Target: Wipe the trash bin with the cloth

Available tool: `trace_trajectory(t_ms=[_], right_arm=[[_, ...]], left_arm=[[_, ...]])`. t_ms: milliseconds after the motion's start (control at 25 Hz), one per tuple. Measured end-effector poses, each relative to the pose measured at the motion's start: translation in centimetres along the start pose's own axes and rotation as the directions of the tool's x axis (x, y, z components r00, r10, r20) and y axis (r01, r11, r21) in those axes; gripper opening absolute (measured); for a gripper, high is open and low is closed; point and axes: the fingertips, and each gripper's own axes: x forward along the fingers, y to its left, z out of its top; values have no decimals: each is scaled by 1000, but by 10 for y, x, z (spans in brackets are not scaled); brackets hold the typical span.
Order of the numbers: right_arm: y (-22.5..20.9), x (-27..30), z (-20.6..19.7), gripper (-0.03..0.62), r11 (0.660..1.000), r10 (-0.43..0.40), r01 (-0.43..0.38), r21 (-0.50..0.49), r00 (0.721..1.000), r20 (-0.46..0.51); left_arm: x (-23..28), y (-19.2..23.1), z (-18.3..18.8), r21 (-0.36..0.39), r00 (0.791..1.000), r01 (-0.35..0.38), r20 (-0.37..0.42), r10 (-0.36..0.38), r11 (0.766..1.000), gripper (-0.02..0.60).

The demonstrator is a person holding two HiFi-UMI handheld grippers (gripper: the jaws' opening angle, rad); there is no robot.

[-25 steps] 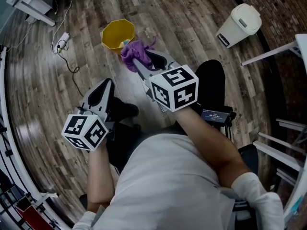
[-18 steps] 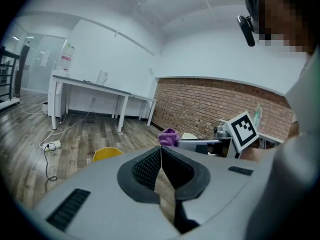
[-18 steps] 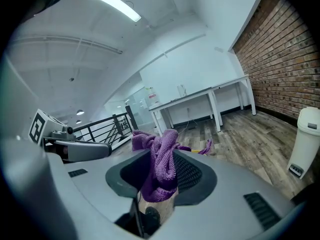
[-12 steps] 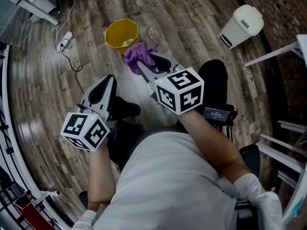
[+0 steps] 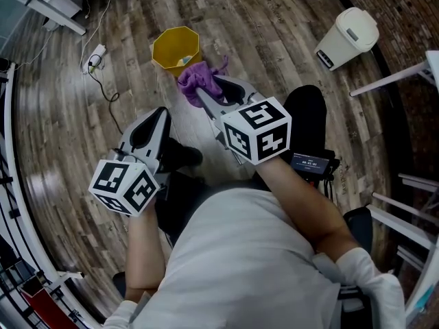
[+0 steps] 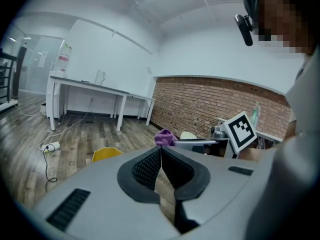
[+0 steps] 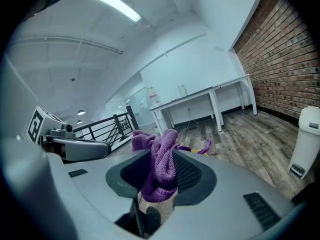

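A small yellow trash bin point(image 5: 175, 46) stands open on the wooden floor; it shows again as a yellow rim point(image 6: 107, 154) in the left gripper view. My right gripper point(image 5: 209, 91) is shut on a bunched purple cloth point(image 5: 195, 78), which hangs just short of the bin. In the right gripper view the cloth point(image 7: 159, 166) fills the gap between the jaws point(image 7: 162, 176). My left gripper point(image 5: 152, 123) is held lower left of the bin, its jaws shut with nothing between them point(image 6: 161, 156).
A white lidded bin point(image 5: 346, 37) stands at the upper right, also seen in the right gripper view point(image 7: 306, 141). A power strip with a cable point(image 5: 95, 55) lies left of the yellow bin. White table legs point(image 5: 51, 9) are at the top left, shelving point(image 5: 411, 211) at the right.
Both grippers and the cloth have stayed almost still; the view shifted slightly so the yellow bin sits a little further right.
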Motion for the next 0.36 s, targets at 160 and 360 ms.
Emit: trace_trajectory(t_ms=[160,360], right_arm=[[-2,1,-3,140,1000,8,-8,-5,1000,-7],[-23,-28,-24,137,998,-63,64,16,996,-57]], left_arm=[[3,-1,-2,-3,1000,-1,5,1,1000,6],[21,-27,-19,-44,997,69,-23,-70,997,6]])
